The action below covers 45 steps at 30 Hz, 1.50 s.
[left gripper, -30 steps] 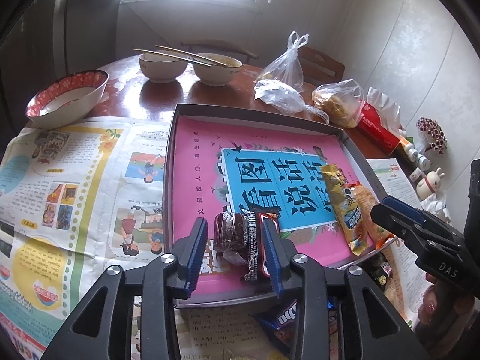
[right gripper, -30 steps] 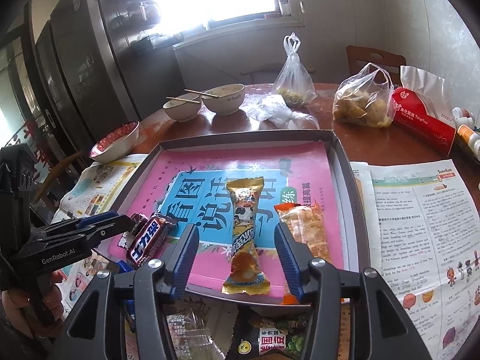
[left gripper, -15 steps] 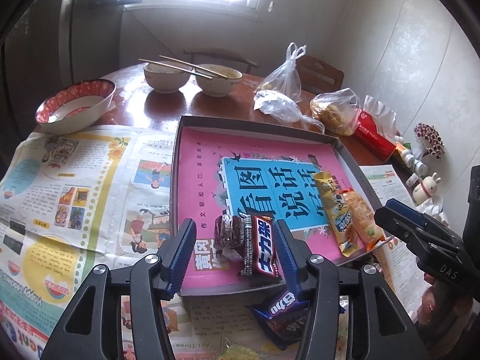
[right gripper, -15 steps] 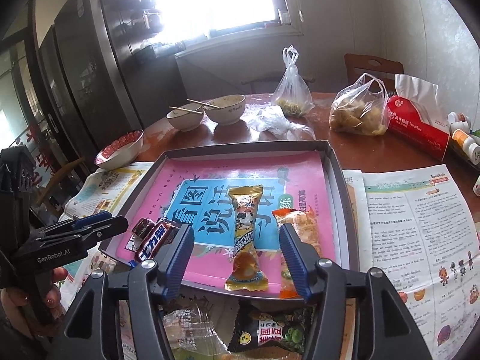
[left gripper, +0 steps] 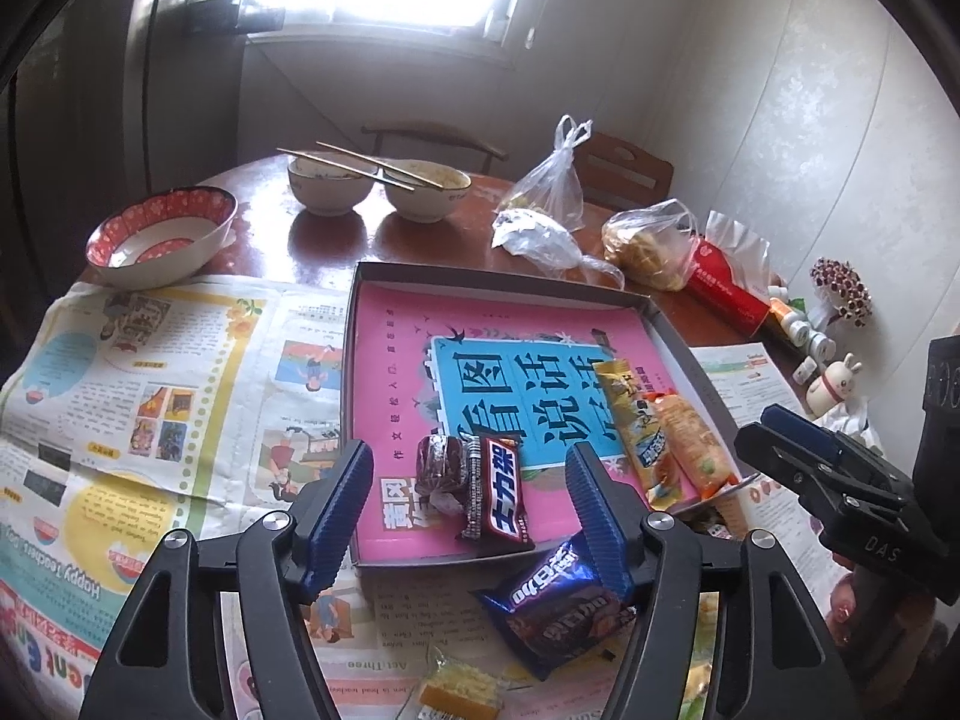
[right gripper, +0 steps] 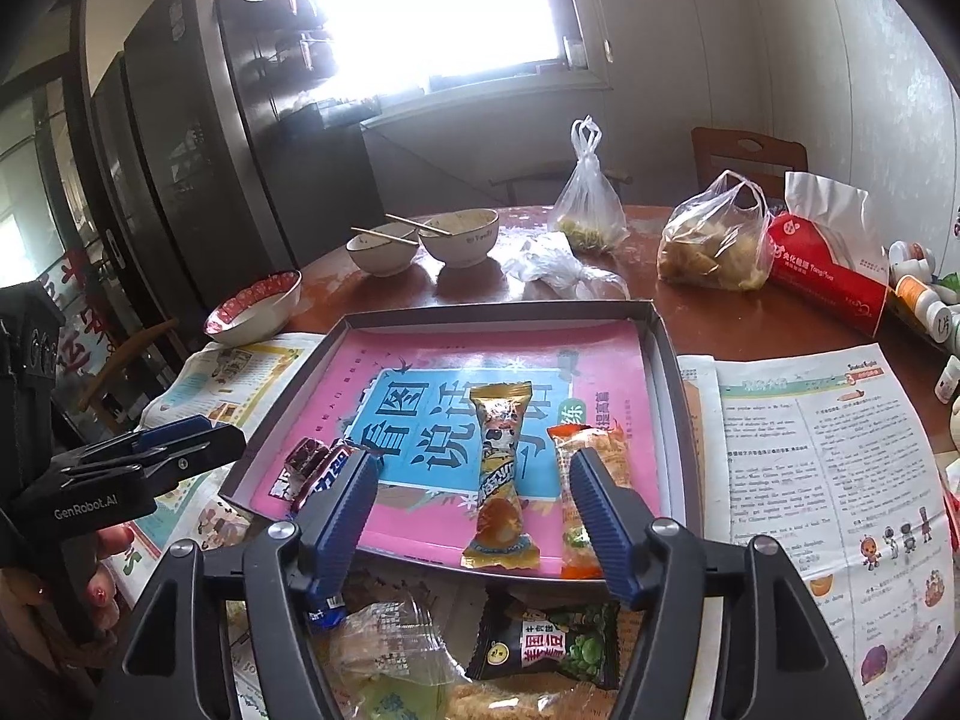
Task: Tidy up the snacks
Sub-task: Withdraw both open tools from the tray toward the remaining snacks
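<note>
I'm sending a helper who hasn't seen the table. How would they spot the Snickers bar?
Find the shallow box with the pink book cover. At its near left edge two brown snacks lie together; the Snickers bar is the long one with big white lettering, beside a squat dark-red packet.

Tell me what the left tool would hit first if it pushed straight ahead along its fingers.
Probably the red chocolate bar lying in the tray, right between the opening, empty fingers of the left tool. Depth is hard to judge, so the tray's near rim might come first.

"GenRobot.AI" is printed on the left tool, "DAS" on the right tool. "Happy teachers' Day" is read upside down on the newspaper, "士力架" on the bar.
</note>
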Each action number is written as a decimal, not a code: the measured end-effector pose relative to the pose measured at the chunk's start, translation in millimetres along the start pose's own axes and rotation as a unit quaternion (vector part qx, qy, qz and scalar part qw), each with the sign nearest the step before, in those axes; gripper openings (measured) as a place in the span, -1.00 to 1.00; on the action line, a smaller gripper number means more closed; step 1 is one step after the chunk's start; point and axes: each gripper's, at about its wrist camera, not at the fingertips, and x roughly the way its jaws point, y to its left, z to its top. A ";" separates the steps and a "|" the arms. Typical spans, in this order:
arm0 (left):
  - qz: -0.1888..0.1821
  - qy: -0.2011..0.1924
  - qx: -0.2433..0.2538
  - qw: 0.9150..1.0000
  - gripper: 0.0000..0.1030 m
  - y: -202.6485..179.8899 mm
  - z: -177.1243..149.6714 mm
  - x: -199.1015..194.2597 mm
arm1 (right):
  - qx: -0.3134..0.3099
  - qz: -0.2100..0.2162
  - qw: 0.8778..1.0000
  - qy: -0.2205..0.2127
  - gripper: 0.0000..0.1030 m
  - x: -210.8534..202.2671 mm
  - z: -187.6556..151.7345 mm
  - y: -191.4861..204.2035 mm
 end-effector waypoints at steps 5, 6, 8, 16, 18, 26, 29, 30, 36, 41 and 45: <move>-0.001 -0.004 0.001 1.000 0.36 -0.8 -1.7 -8.0 | -0.001 0.000 1.000 -0.005 0.42 -5.8 -1.4 1.4; -0.001 -0.005 0.002 1.000 0.36 -1.3 -2.1 -9.4 | -0.001 -0.001 1.000 -0.005 0.42 -6.8 -1.9 1.4; -0.001 -0.005 0.004 1.000 0.39 -2.7 -2.5 -11.3 | -0.003 -0.001 1.000 -0.006 0.42 -8.6 -2.4 1.9; -0.004 -0.007 0.011 1.000 0.45 -6.4 -6.9 -19.4 | -0.002 -0.001 1.000 -0.012 0.44 -18.7 -5.4 2.2; -0.003 -0.007 0.011 1.000 0.46 -6.8 -8.6 -21.0 | -0.002 0.000 1.000 -0.012 0.45 -21.2 -6.4 2.1; -0.006 -0.006 0.011 1.000 0.47 -9.2 -15.4 -28.4 | 0.002 -0.003 1.000 -0.016 0.47 -31.1 -10.9 0.7; -0.008 -0.006 0.012 1.000 0.47 -11.0 -17.2 -31.6 | 0.001 -0.004 1.000 -0.019 0.47 -36.3 -13.3 1.3; -0.008 -0.007 0.013 1.000 0.47 -11.6 -17.8 -32.8 | 0.001 -0.005 1.000 -0.020 0.47 -37.9 -13.8 1.6; -0.008 -0.009 0.018 1.000 0.47 -12.9 -19.7 -39.7 | 0.000 -0.005 1.000 -0.024 0.48 -45.7 -15.1 2.9; -0.008 -0.007 0.018 1.000 0.48 -10.9 -22.4 -43.3 | 0.000 -0.004 1.000 -0.023 0.48 -48.9 -17.1 3.9; -0.010 -0.003 0.019 1.000 0.48 -10.6 -25.6 -45.0 | 0.000 -0.005 1.000 -0.024 0.49 -52.4 -19.4 5.1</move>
